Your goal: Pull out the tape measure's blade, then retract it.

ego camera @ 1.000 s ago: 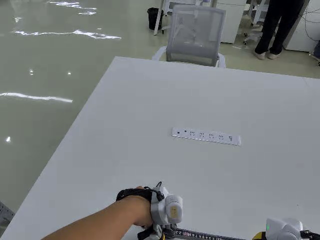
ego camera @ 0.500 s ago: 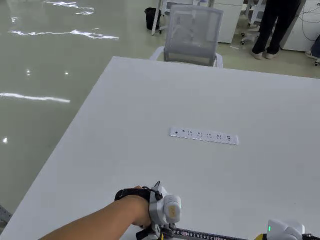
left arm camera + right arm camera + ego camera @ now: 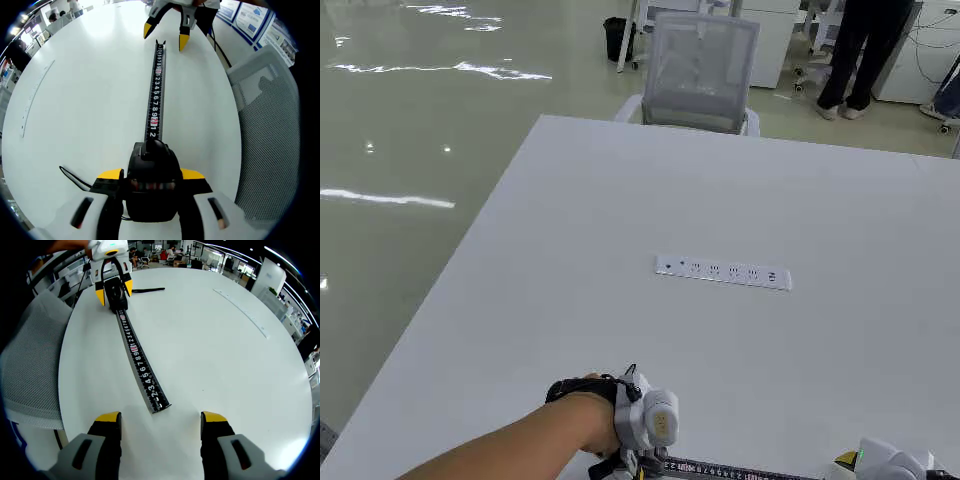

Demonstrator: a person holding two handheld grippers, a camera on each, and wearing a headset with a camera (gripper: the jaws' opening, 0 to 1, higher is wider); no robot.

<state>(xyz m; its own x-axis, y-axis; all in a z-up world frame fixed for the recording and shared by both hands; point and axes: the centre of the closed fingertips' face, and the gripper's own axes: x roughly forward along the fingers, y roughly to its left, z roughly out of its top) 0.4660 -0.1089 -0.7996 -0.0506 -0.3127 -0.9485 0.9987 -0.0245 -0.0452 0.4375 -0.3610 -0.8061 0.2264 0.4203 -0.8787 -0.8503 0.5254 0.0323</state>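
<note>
The black tape measure case [image 3: 151, 192] sits on the white table [image 3: 620, 220], and my left gripper [image 3: 151, 174] is shut on it. Its blade [image 3: 156, 90] lies flat, drawn out toward my right gripper [image 3: 166, 37]. In the right gripper view, the blade's hooked end [image 3: 160, 405] rests on the table just ahead of my open right gripper [image 3: 161, 419], touching neither fingertip. The case [image 3: 118, 300] shows far off in the left gripper [image 3: 114, 291]. At the bottom of the head view are the left gripper [image 3: 645, 432], the blade [image 3: 740, 470] and the right gripper [image 3: 890, 462].
A white power strip [image 3: 722, 272] lies mid-table. A thin black cord [image 3: 147, 290] trails beside the left gripper. A grey mesh chair [image 3: 698, 70] stands at the far table edge, another [image 3: 30, 365] close to the near edge. A person [image 3: 860, 50] stands far back.
</note>
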